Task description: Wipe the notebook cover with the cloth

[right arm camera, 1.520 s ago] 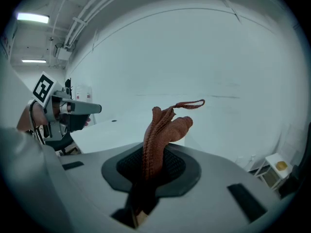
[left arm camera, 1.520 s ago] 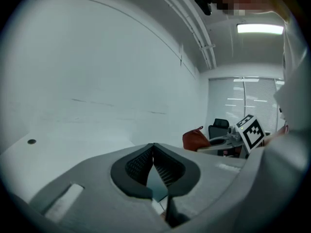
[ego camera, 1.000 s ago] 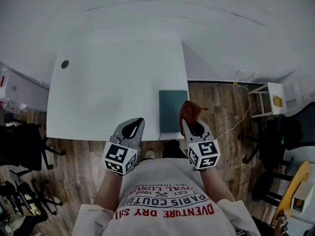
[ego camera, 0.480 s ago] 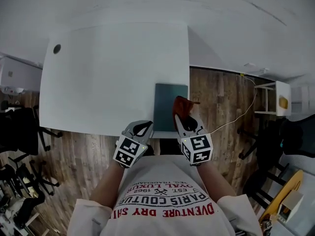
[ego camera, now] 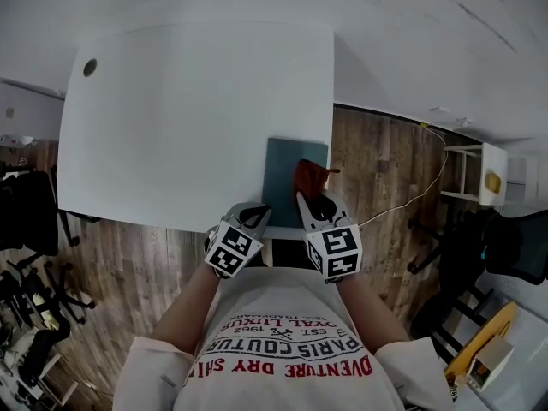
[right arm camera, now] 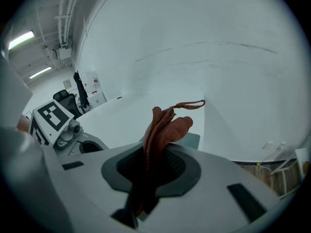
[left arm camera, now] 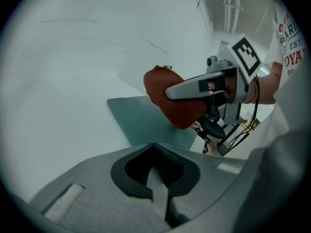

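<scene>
A dark teal notebook (ego camera: pixel 287 178) lies flat at the near right corner of the white table (ego camera: pixel 188 118). My right gripper (ego camera: pixel 306 200) is shut on a rust-red cloth (ego camera: pixel 309 176), which bunches above the notebook's near right part. In the right gripper view the cloth (right arm camera: pixel 164 125) stands up out of the jaws, with a notebook corner (right arm camera: pixel 193 139) just behind it. My left gripper (ego camera: pixel 256 216) is shut on nothing at the table's near edge, beside the notebook's near left corner. The left gripper view shows the notebook (left arm camera: pixel 141 120), the cloth (left arm camera: pixel 171 98) and the right gripper (left arm camera: pixel 206 85) above it.
A dark round grommet (ego camera: pixel 89 67) sits in the table's far left corner. Office chairs (ego camera: pixel 26 221) stand on the wood floor at the left. A small white side table (ego camera: pixel 482 174) and a cable (ego camera: pixel 411 202) are on the right.
Both grippers have moved forward toward the notebook. The cloth now hangs over the notebook's near right part instead of beside its right edge. The left gripper has come closer to the notebook.
</scene>
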`<state>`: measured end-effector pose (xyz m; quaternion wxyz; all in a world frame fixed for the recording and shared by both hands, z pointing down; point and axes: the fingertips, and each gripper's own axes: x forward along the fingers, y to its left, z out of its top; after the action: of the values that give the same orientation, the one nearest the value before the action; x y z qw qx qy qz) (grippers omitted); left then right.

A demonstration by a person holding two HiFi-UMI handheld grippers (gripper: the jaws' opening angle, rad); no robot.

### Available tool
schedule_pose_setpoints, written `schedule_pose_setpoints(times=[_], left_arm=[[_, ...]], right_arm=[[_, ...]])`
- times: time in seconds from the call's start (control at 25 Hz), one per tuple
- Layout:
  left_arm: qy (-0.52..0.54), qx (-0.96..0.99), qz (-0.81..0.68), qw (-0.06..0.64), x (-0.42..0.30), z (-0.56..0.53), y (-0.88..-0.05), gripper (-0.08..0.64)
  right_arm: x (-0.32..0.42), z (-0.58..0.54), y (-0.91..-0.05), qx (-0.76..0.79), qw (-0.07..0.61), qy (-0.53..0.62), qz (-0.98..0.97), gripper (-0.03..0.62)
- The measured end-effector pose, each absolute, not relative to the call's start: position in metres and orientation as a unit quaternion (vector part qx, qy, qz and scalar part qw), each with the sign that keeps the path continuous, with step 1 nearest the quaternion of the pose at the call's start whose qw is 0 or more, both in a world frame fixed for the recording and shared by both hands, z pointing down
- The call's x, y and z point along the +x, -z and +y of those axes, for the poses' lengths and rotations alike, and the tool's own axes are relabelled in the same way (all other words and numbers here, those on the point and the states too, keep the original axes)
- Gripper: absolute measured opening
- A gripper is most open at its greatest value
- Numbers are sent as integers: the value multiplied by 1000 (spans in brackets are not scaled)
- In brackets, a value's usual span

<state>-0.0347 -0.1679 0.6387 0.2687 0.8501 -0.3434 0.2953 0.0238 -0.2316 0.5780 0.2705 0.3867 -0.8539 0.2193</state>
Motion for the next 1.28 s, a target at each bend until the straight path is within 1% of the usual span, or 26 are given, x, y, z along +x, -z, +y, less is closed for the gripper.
schedule_pose_setpoints(times=[0.24,0.32,0.44,0.56,0.68,0.96,1.08,1.28], left_arm=[[-259,844,-358,303,-33,-172,-637,9],[-248,836,-361,332,-34,-174,-638,9],[-229,822,-354,383,-37,-176,-640,9],[-220,817,-342,409,-37,-177,-640,9],[-220,817,-343,408,-38,-175,-640,9],[-226,819,-355,389,-37,-176,-640,9],[-224,817,-356,394,-38,-176,-639,9],[-222,814,-367,391,-38,-179,-640,9]], right_arm=[[8,-260,-580,366,275,-214,-863,77],[-3,-270,-584,353,281,-218,-865,77],[-21,-283,-588,341,268,-244,-867,77],[-34,-294,-596,337,274,-254,-864,77],[-47,-300,-604,336,278,-274,-857,77],[-72,-305,-611,328,259,-321,-850,77],[-70,-308,-622,334,265,-336,-840,77],[-59,-314,-626,345,246,-370,-826,77]])
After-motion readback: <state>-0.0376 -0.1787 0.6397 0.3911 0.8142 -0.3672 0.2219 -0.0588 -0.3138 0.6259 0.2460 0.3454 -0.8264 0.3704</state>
